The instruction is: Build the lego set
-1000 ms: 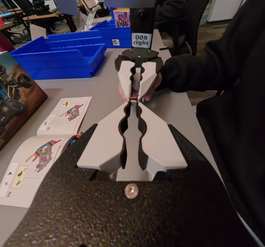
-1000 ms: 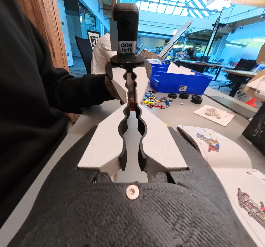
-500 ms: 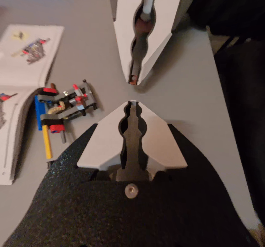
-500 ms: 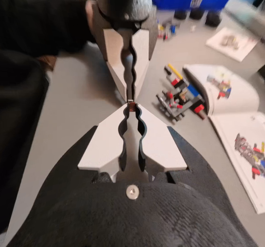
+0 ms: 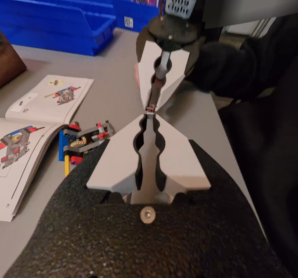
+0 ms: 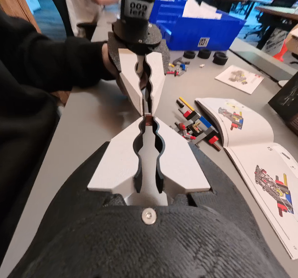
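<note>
My left gripper point(image 5: 150, 115) is shut on a small light grey piece point(image 5: 150, 117). My right gripper point(image 6: 148, 120) is shut on a small dark red piece point(image 6: 148, 121). The two grippers point at each other tip to tip above the grey table point(image 5: 112, 80), and the two pieces touch or nearly touch. The right gripper point(image 5: 151, 108) shows in the left wrist view, and the left gripper point(image 6: 147, 113) in the right wrist view. The partly built grey, red, blue and yellow lego model point(image 5: 85, 139) lies on the table beside the booklet; it also shows in the right wrist view point(image 6: 197, 129).
An open instruction booklet point(image 5: 32, 125) point(image 6: 251, 141) lies beside the model. Blue bins point(image 5: 56, 22) point(image 6: 193, 26) stand at the back. Black tyres point(image 6: 204, 54) and loose pieces point(image 6: 177, 68) lie near the bins. A loose sheet point(image 6: 238, 79) and a dark box point(image 6: 287, 102) are at the right. The grippers are tip to tip, or close to it.
Both grippers tipped down towards the table and drew slightly apart half a second ago. They are now tip to tip again, low over the table, each still shut on its piece.
</note>
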The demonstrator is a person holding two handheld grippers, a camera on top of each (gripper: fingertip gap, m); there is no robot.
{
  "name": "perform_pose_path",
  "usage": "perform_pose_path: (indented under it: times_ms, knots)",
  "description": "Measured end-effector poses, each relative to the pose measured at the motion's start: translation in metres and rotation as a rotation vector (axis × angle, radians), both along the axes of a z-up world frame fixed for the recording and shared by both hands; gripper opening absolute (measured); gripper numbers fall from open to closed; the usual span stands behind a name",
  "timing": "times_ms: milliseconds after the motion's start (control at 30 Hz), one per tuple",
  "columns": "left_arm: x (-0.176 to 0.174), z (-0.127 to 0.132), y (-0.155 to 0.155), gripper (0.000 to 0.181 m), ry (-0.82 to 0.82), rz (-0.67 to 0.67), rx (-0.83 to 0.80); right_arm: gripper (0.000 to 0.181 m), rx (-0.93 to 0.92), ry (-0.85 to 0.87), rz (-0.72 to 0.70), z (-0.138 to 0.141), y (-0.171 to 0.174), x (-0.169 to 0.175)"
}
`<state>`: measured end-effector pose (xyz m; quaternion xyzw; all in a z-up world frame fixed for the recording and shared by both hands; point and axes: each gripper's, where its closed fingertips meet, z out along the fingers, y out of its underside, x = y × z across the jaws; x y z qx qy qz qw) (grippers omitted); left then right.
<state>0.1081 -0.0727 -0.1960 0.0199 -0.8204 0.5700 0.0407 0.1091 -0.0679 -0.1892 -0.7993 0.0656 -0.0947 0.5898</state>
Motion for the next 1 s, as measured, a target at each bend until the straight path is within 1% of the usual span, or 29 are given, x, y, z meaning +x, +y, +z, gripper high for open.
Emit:
perform_pose_path:
  times_ms: [33,133,233,267,300,367,433,467,567,633,833,900,1000]
  knots:
    - [0.001,0.007,0.001,0.005,0.020,0.002,-0.040,0.005,0.037,0.013,0.010,0.005,0.000,-0.001]
    - [0.003,0.016,0.003,0.005,0.039,0.016,-0.091,0.006,0.139,0.040,0.026,0.019,0.001,-0.003]
    - [0.002,0.016,0.003,0.005,0.040,0.007,-0.099,0.005,0.145,0.045,0.036,0.019,0.003,-0.005]
    - [0.001,0.013,0.004,0.005,0.042,0.003,-0.080,0.005,0.109,0.062,0.039,0.014,0.003,-0.006]
    - [0.004,0.006,0.006,0.005,0.030,0.015,-0.029,0.005,0.034,0.081,0.018,0.004,0.002,-0.004]
    - [0.011,-0.016,0.015,0.005,-0.037,0.048,0.130,0.006,-0.172,0.094,-0.006,-0.025,-0.003,-0.002]
    - [0.014,-0.033,0.021,0.005,-0.089,0.057,0.258,0.005,-0.318,0.096,-0.031,-0.049,-0.007,0.000]
    - [0.013,-0.037,0.021,0.005,-0.094,0.054,0.282,0.005,-0.350,0.100,-0.025,-0.056,-0.006,-0.001]
    - [0.007,-0.041,0.016,0.005,-0.062,0.030,0.269,0.006,-0.408,0.099,-0.015,-0.065,-0.005,-0.004]
    - [0.005,-0.044,0.014,0.005,-0.060,0.019,0.277,0.006,-0.408,0.118,0.000,-0.066,-0.005,-0.008]
    - [0.003,-0.044,0.013,0.005,-0.056,0.013,0.273,0.020,-0.403,0.140,-0.017,-0.066,-0.011,-0.009]
    - [0.003,-0.044,0.013,0.005,-0.055,0.012,0.271,0.019,-0.404,0.138,-0.022,-0.065,-0.011,-0.009]
    - [0.004,-0.044,0.014,0.005,-0.046,0.014,0.266,0.015,-0.348,0.071,-0.027,-0.050,-0.002,-0.008]
